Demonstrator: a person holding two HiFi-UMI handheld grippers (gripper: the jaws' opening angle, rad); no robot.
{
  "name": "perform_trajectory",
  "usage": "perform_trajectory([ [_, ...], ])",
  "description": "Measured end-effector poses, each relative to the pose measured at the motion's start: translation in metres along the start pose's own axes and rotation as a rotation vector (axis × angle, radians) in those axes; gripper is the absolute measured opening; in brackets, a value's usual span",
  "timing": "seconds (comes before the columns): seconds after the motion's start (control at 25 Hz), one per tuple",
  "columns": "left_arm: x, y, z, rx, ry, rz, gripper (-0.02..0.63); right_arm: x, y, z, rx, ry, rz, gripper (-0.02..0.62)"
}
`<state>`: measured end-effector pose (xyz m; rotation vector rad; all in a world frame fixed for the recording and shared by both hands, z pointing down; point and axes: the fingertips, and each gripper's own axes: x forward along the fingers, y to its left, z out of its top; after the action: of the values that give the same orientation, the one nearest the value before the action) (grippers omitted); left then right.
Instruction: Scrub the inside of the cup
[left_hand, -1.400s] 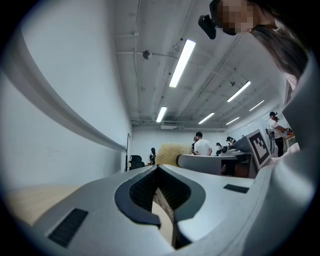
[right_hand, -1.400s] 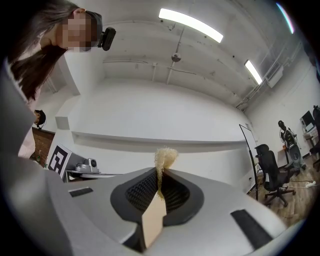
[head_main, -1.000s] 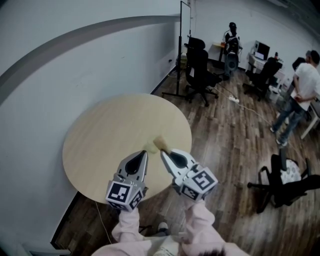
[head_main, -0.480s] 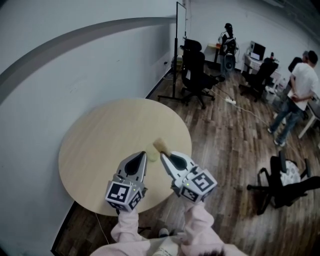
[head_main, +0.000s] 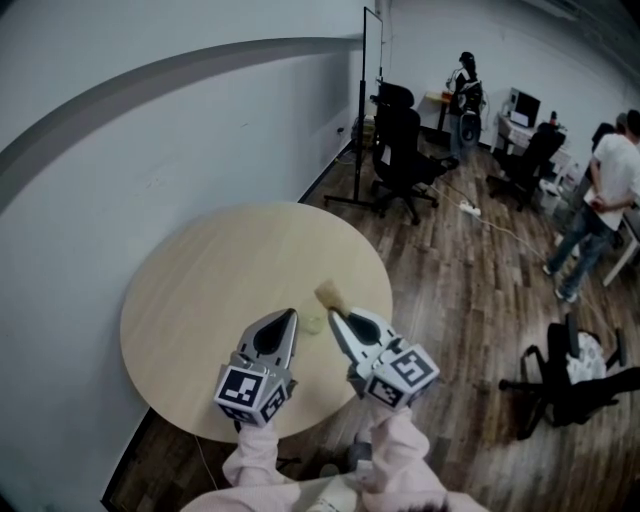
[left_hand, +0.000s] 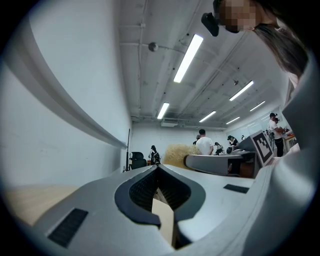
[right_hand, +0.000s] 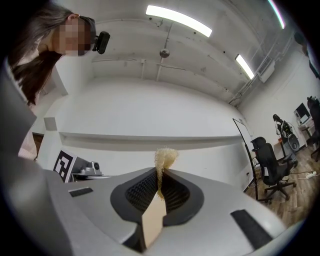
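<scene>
A small pale green cup (head_main: 312, 323) stands on the round wooden table (head_main: 215, 275), low between the tips of both grippers. My left gripper (head_main: 292, 314) is just left of it, jaws shut with nothing between them (left_hand: 156, 167). My right gripper (head_main: 334, 317) is just right of the cup, shut on a tan fibrous scrubber (head_main: 327, 293) that sticks out past its tips. In the right gripper view the scrubber (right_hand: 165, 156) rises from the closed right gripper (right_hand: 159, 173). The left gripper view shows the scrubber (left_hand: 177, 154) beside it; the cup is hidden there.
A white wall runs along the table's far and left side. A black stand (head_main: 362, 110) and office chairs (head_main: 400, 150) are beyond the table. Another chair (head_main: 565, 380) stands on the wood floor at right. People (head_main: 610, 190) stand at the back right.
Both grippers have moved a little further over the table. The cup showed just beyond the left gripper's tip; now it lies between the two tips. Both stay shut.
</scene>
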<state>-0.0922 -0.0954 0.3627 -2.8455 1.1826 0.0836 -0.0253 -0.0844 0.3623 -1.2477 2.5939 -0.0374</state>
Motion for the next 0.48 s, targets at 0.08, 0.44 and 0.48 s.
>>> perform_trajectory([
  [0.08,0.006,0.002,-0.004,-0.003,0.002,0.005,-0.005,0.005,-0.006,-0.003,-0.003,0.007,0.009,0.029],
  [0.44,0.048,0.023,0.001,0.0,-0.016,0.066,-0.005,0.034,-0.046,0.006,-0.017,0.025,0.075,0.029],
  [0.48,0.052,0.025,0.001,0.0,-0.018,0.075,-0.005,0.038,-0.05,0.006,-0.016,0.027,0.086,0.029],
])
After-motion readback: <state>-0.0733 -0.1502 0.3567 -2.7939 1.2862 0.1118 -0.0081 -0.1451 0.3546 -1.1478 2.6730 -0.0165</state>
